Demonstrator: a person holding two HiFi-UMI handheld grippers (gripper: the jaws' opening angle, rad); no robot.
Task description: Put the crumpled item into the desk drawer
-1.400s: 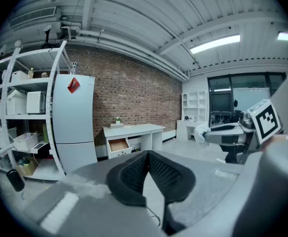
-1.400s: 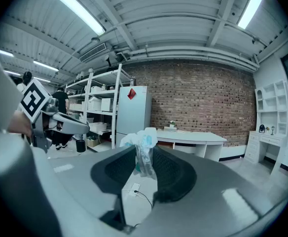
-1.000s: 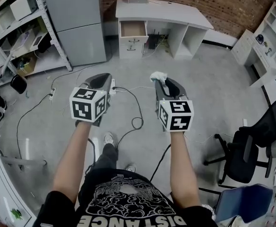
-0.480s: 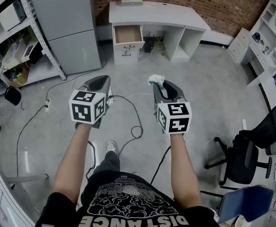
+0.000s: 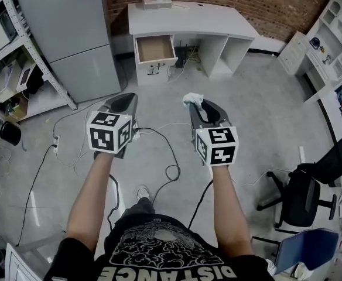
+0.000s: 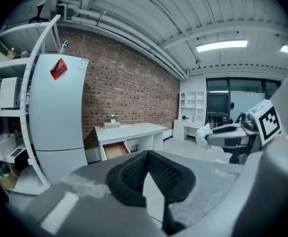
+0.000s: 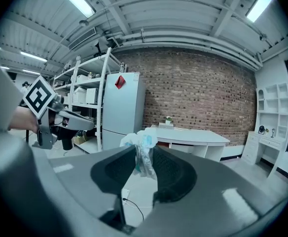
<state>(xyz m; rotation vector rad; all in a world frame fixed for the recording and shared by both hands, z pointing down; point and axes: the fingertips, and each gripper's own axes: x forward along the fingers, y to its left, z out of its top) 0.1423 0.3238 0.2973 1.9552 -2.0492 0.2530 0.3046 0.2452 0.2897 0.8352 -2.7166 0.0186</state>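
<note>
My right gripper (image 5: 198,106) is shut on a crumpled white item (image 5: 193,99) that sticks up out of its fingertips; the right gripper view shows the same crumpled item (image 7: 142,148) pinched between the dark pads. Held level beside it, my left gripper (image 5: 123,100) has its pads (image 6: 134,169) touching and nothing between them. Ahead by the brick wall stands a white desk (image 5: 188,13). Its top left drawer (image 5: 154,48) is pulled out and looks empty. The left gripper view also shows that drawer (image 6: 115,150). Both grippers are well short of the desk.
A grey fridge (image 5: 65,34) stands left of the desk, with metal shelving (image 5: 7,57) further left. Cables (image 5: 171,157) and a power strip lie on the floor under the grippers. An office chair (image 5: 311,186) is at the right, white cubby shelves (image 5: 329,28) at the far right.
The whole view has shifted as the person walks towards the desk; fridge and desk sit further left and closer. Both grippers keep their pose, the right still gripping the crumpled item.
</note>
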